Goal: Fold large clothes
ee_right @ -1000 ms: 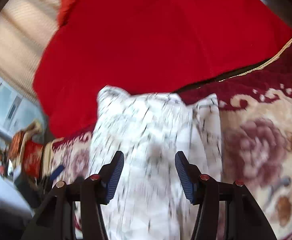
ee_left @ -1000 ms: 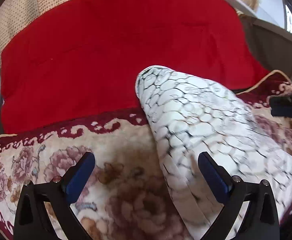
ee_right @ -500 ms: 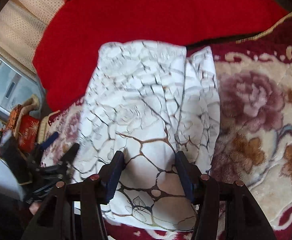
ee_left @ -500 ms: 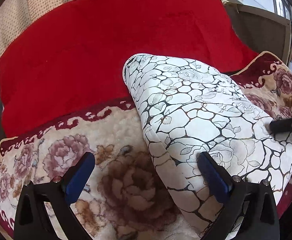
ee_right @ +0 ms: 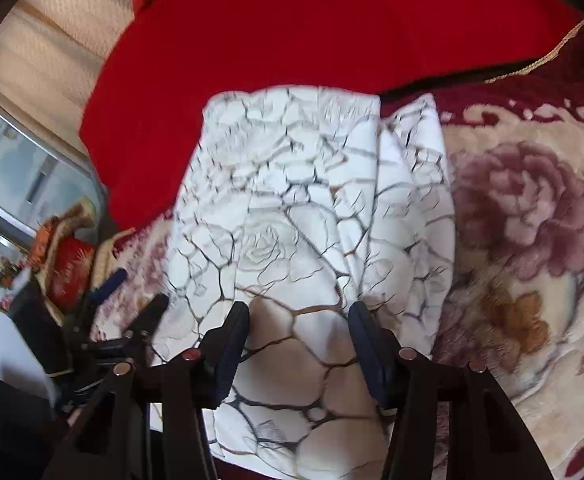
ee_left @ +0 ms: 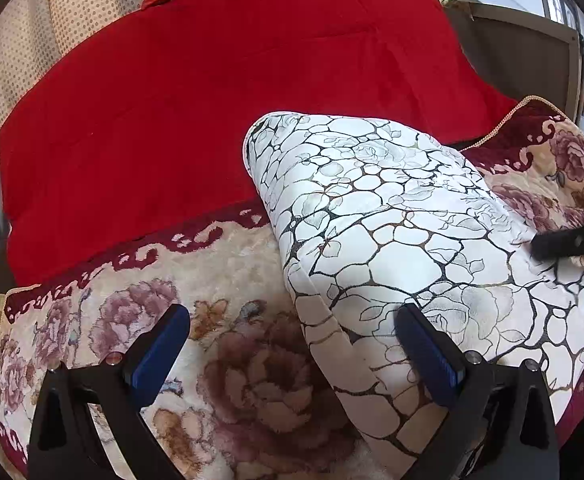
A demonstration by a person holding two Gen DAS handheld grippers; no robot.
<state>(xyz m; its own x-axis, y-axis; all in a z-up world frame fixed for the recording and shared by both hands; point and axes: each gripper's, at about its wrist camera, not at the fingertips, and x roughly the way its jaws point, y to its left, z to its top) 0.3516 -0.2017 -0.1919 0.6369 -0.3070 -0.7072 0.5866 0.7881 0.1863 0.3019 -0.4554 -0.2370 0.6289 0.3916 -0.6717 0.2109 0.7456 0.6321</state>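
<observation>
Two claws are in view, each seen from its own wrist camera. The left claw (ee_left: 292, 348) stands with its blue-padded black fingers wide apart and nothing gripped; its left finger (ee_left: 160, 344) hangs over bare blanket, while its right finger (ee_left: 428, 354) is over the near left edge of the folded white garment with a black cracked-stone and rose print (ee_left: 392, 240); contact there cannot be judged. The right claw (ee_right: 298, 344) has its fingers roughly half apart, straddling the near end of the same garment (ee_right: 292, 208); the cloth lies between and below the pads, but whether they press on it cannot be told, as this view is slightly blurred. The garment lies as a thick folded bundle, longer than wide, with a second folded layer showing along its right side in the right wrist view. It rests on a plush cream blanket with mauve and brown flowers and a dark red scrolled border (ee_left: 228, 380). The far end of the garment reaches the edge of a plain bright red quilt (ee_left: 212, 100) that covers the surface beyond. Behind the quilt stands a beige dotted padded backing (ee_left: 24, 40). In the right wrist view the left claw appears at lower left (ee_right: 132, 300), beside the garment's left edge.
</observation>
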